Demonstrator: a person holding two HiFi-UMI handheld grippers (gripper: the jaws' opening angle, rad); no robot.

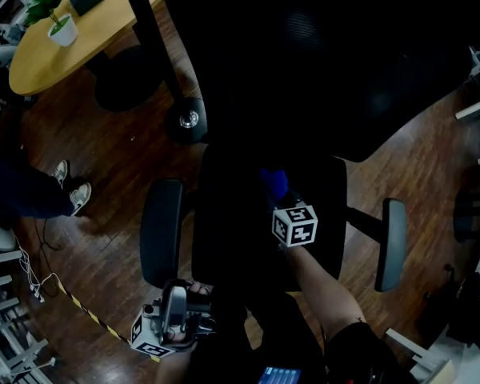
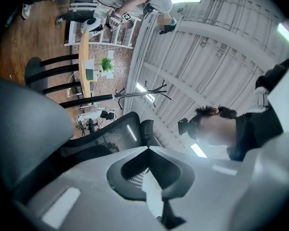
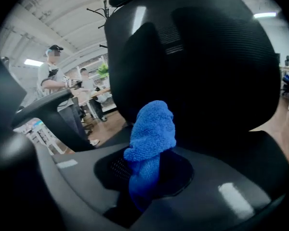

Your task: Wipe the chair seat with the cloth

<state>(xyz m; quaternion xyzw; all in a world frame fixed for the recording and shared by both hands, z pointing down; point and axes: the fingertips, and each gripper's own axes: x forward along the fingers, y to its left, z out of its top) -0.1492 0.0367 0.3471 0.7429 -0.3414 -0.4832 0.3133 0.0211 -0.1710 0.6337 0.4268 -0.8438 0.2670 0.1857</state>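
Blue terry cloth is clamped in your right hand-held gripper, poking out ahead of it, chair seat just below. Press it flat and use long overlapping strokes. Left hand-held gripper is closed and empty.

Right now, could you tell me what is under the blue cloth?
The black chair seat, below the cloth shut in the right gripper. Contact is too dark to tell.

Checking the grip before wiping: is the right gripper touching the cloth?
Touching. The right gripper view shows the cloth clamped between the jaws of the right gripper, with its bunched end sticking out past them.
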